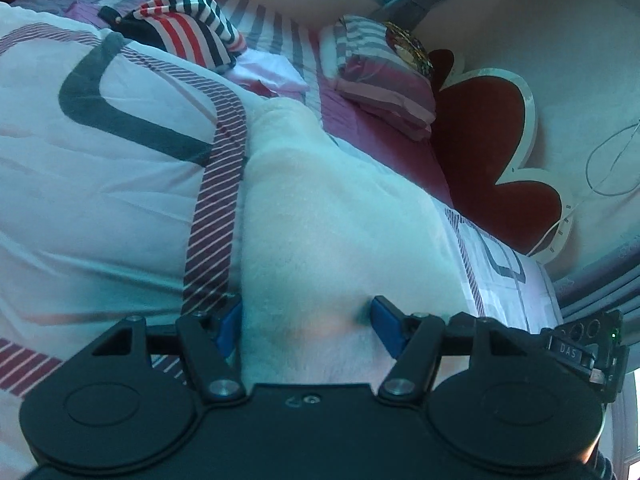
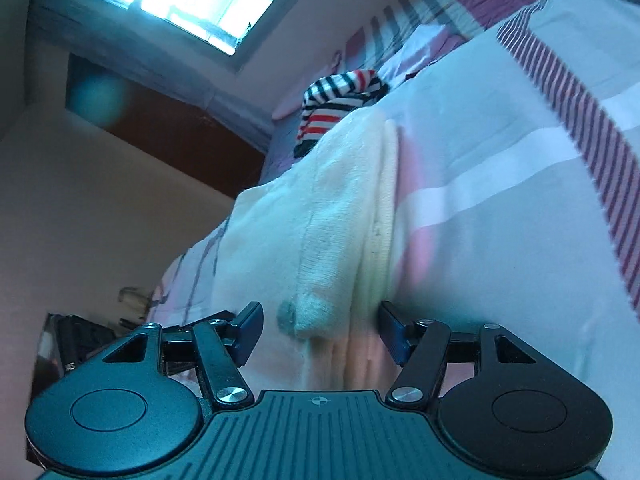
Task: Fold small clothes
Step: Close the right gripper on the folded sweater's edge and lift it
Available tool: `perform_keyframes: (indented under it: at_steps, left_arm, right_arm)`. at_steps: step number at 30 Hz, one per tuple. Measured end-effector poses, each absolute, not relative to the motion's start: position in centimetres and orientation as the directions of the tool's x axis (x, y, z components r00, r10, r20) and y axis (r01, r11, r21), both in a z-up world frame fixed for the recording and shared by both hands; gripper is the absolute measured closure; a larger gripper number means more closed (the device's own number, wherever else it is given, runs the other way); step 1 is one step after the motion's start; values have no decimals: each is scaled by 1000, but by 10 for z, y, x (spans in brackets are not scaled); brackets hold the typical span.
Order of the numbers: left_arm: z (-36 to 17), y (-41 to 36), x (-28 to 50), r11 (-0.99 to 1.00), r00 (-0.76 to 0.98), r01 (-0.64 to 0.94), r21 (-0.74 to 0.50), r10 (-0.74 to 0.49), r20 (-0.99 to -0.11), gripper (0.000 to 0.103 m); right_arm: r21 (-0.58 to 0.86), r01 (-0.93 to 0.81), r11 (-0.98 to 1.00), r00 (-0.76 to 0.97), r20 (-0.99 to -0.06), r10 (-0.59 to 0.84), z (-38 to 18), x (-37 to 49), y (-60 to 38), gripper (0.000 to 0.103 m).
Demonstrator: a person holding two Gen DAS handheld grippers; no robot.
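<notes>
Bedding in white with maroon stripes [image 1: 216, 200] carries a cream knit garment [image 1: 328, 208], lying flat near the bed's edge. Both claws, left claw [image 1: 306, 326] and right claw [image 2: 320, 330], stand wide open around the garment's near edge, gripping nothing. Probably a grasp comes next: close on matching corners, taking every layer, then lift evenly. A striped garment [image 1: 188, 32] waits beyond.
</notes>
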State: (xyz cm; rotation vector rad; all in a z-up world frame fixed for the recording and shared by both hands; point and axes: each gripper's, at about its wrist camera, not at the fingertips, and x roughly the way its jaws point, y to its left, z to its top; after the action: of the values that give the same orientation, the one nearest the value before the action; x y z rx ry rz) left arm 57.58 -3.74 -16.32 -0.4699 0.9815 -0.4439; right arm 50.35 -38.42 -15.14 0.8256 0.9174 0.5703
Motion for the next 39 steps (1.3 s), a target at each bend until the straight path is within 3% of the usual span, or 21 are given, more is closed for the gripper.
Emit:
perform_keyframes:
  at_steps: [2, 3, 4, 5, 7, 8, 12, 17, 21, 27, 39]
  left_arm:
    - [-158, -48, 577, 849, 477, 164, -501, -513, -713, 40]
    - [-155, -55, 577, 869, 483, 173, -463, -485, -729, 39]
    - [-152, -66, 575, 894, 493, 189, -405, -444, -748, 40]
    - [-149, -74, 574, 910, 503, 204, -361, -413, -759, 40]
    - [-144, -89, 570, 930, 527, 237, -281, -366, -767, 52]
    - [-139, -96, 567, 931, 538, 262, -253, -359, -762, 68]
    - [-118, -123, 549, 943, 605, 325, -65, -260, -752, 76]
    - [-103, -119, 526, 936, 638, 348, -56, -280, -718, 76]
    - [-125, -118, 526, 938, 596, 340, -60, -264, -758, 76]
    - [-103, -90, 511, 927, 616, 369, -72, -302, -728, 76]
    - [-64, 77, 488, 944, 650, 330, -17, -240, -721, 76]
  right_arm:
    - [827, -87, 556, 505, -444, 740, -153, 503, -385, 43]
    - [826, -81, 558, 514, -445, 733, -154, 503, -386, 49]
    - [798, -78, 598, 524, -477, 705, -151, 500, -383, 62]
    - [765, -89, 638, 531, -506, 680, -149, 500, -379, 64]
    - [690, -120, 713, 550, -552, 627, -141, 496, -366, 68]
    - [650, -130, 749, 560, -575, 597, -135, 494, -359, 70]
    - [524, -178, 833, 603, -611, 513, -110, 480, -335, 76]
    - [541, -181, 821, 634, -574, 518, -90, 454, -336, 76]
    - [488, -151, 860, 588, -655, 475, -102, 447, -322, 76]
    - [467, -165, 868, 633, -625, 457, -74, 432, -303, 76]
    - [488, -267, 831, 611, -582, 537, -35, 421, -129, 76]
